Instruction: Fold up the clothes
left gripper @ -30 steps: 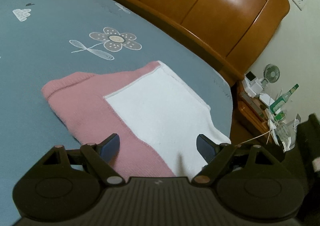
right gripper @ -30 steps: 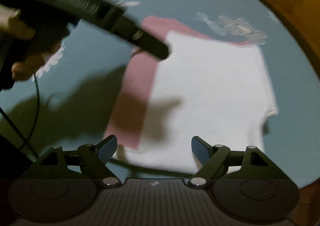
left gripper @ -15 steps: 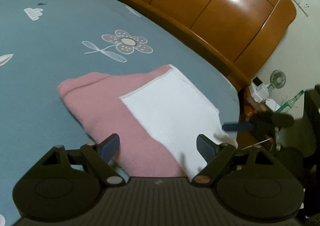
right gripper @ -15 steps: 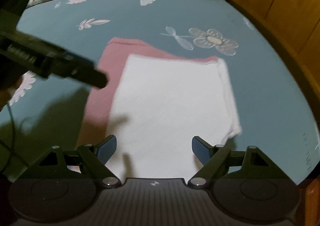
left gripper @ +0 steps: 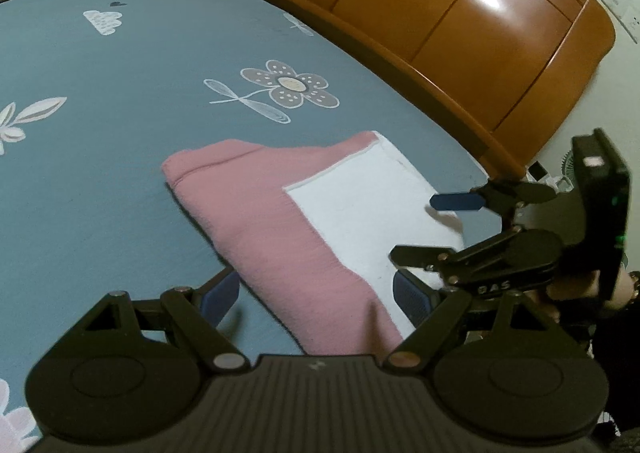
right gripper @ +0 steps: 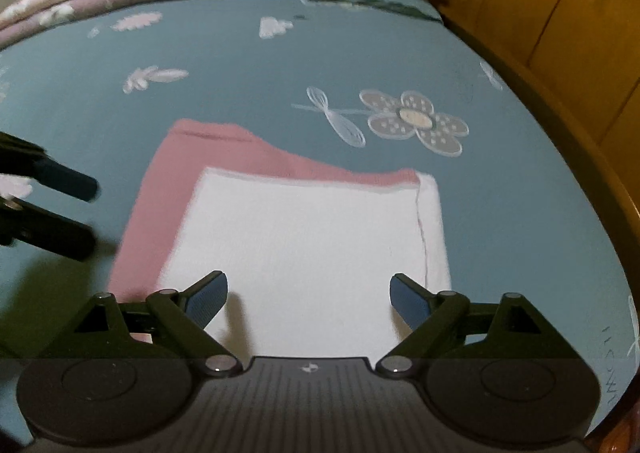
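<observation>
One headboard (left gripper: 460, 25) beside garment (left gripper: 280, 221)

Folded pink-and-white garment (right gripper: 304, 237) lies on the flowered blue bed (right gripper: 240, 65).

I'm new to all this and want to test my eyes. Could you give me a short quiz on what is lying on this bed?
1. True or false: the white cloth lies on top of the pink cloth.
2. The printed flower is on: A) the sheet B) the headboard C) the pink cloth.
3. Fill in: the left gripper holds ____.

Key: 1 true; 2 A; 3 nothing.
</observation>
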A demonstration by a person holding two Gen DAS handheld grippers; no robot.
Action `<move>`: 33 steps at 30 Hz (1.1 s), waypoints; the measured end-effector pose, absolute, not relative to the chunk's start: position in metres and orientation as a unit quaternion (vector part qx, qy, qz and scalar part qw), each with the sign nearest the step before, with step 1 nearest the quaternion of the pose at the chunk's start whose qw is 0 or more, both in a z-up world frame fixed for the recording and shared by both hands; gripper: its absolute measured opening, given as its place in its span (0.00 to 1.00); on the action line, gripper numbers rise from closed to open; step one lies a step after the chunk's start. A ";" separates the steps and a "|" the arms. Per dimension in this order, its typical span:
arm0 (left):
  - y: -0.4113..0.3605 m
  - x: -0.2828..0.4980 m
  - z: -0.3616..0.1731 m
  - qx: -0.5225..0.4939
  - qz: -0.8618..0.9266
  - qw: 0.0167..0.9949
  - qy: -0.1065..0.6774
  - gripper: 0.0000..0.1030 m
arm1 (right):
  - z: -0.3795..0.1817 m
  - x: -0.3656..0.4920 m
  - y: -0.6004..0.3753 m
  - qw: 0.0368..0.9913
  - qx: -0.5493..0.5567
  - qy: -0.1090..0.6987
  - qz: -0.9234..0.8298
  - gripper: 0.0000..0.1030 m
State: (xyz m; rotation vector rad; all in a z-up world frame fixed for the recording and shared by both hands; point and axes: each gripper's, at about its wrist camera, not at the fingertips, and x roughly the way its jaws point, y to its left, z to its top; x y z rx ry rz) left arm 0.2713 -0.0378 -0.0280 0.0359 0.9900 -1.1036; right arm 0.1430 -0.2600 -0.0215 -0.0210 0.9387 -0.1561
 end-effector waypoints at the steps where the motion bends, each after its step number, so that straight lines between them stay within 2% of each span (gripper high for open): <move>1: -0.037 0.272 -0.029 0.016 -0.501 0.738 0.452 0.81 | -0.025 0.142 -0.260 0.887 -0.007 0.455 -0.075 0.89; 16: -0.039 0.279 -0.034 -0.007 -0.491 0.740 0.461 0.81 | -0.027 0.132 -0.267 0.891 0.027 0.448 -0.067 0.91; 25: -0.020 0.300 -0.051 -0.129 -0.441 0.730 0.506 0.81 | -0.003 0.107 -0.308 0.903 0.109 0.406 -0.082 0.95; 33: -0.005 0.306 -0.083 -0.245 -0.405 0.685 0.554 0.81 | -0.027 0.088 -0.377 0.882 0.250 0.388 -0.091 0.99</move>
